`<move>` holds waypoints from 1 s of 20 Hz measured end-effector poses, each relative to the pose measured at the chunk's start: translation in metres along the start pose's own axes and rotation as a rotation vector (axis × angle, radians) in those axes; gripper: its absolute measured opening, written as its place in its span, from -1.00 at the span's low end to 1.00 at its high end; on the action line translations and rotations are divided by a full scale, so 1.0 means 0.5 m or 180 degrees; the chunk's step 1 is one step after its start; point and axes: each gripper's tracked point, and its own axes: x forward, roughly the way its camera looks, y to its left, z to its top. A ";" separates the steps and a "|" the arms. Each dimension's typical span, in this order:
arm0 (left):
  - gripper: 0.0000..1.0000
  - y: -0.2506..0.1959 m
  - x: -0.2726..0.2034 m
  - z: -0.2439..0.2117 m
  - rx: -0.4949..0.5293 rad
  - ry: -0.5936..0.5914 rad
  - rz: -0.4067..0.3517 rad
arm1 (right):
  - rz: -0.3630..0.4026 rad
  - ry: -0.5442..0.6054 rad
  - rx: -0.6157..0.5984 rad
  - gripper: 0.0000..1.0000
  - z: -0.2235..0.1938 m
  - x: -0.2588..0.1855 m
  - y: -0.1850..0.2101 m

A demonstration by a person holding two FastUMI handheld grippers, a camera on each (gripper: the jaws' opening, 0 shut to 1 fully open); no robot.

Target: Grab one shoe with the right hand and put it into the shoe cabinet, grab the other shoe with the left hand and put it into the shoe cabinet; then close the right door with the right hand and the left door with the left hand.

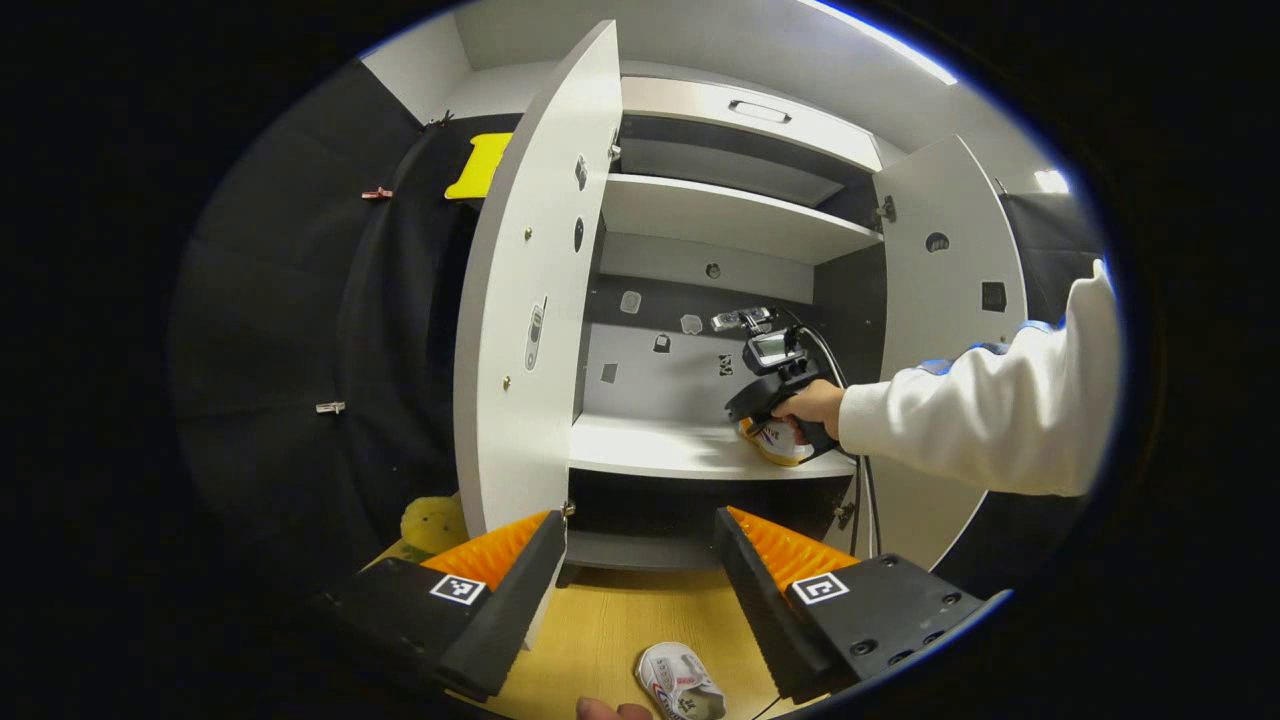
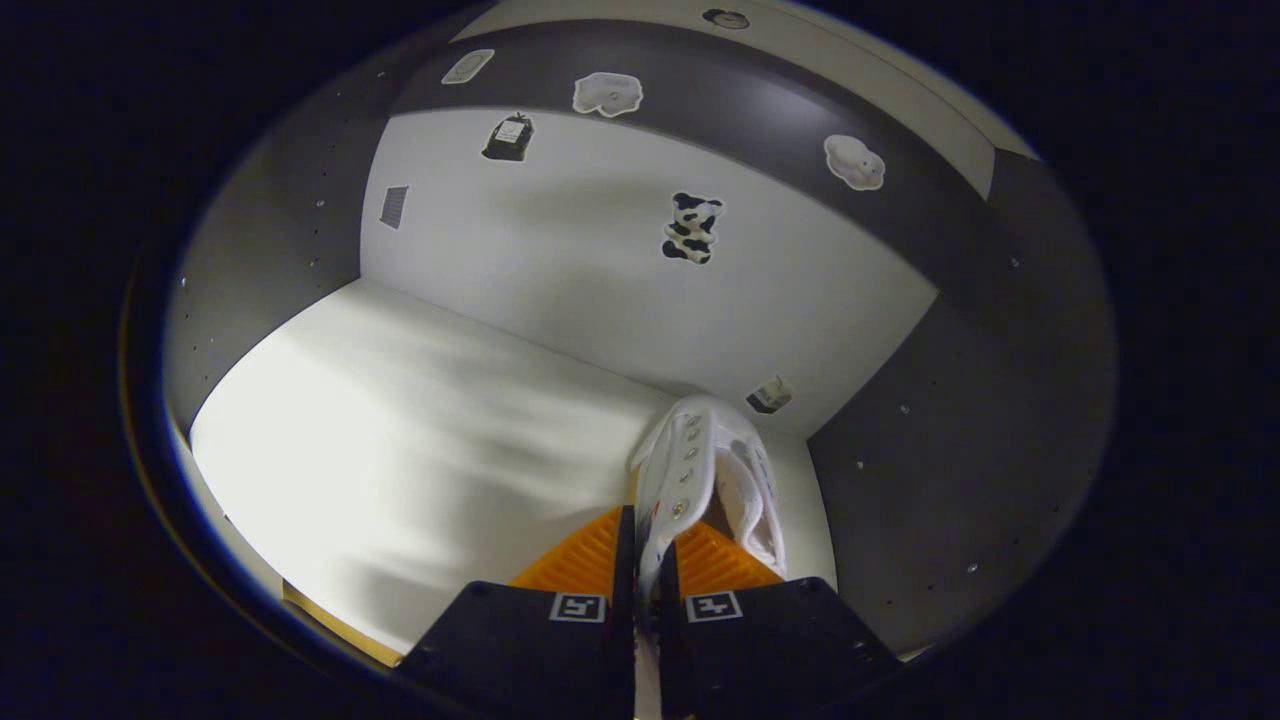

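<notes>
In the left gripper view the white shoe cabinet (image 1: 700,220) stands with both doors open. A hand in a white sleeve holds my right gripper (image 1: 775,420) inside it, over the middle shelf (image 1: 650,450), with a small white shoe (image 1: 778,442) in it. The right gripper view shows my right gripper (image 2: 646,560) shut on the side of that white shoe (image 2: 700,470), near the shelf's right back corner. My left gripper (image 1: 640,570) is open above the wooden floor, with the other white shoe (image 1: 680,682) lying just below it.
The left door (image 1: 530,300) swings out toward my left gripper and the right door (image 1: 950,300) stands open behind the sleeve. A yellow object (image 1: 432,522) lies low beside the left door. Stickers dot the cabinet's back wall (image 2: 690,228). The shelf (image 2: 400,430) is bare on its left.
</notes>
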 end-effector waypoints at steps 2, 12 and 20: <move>0.89 -0.007 -0.002 0.001 0.0022 -0.0004 -0.0019 | 0.0068 -0.0051 0.0160 -0.53 0.000 -0.012 0.004; 0.89 -0.030 -0.038 0.013 0.0071 -0.0053 0.0025 | 0.0367 -0.0859 0.0728 0.96 0.051 -0.200 0.022; 0.89 -0.002 -0.072 -0.038 -0.0026 0.0011 0.0207 | 0.0477 -0.1588 0.1056 0.96 0.026 -0.498 -0.009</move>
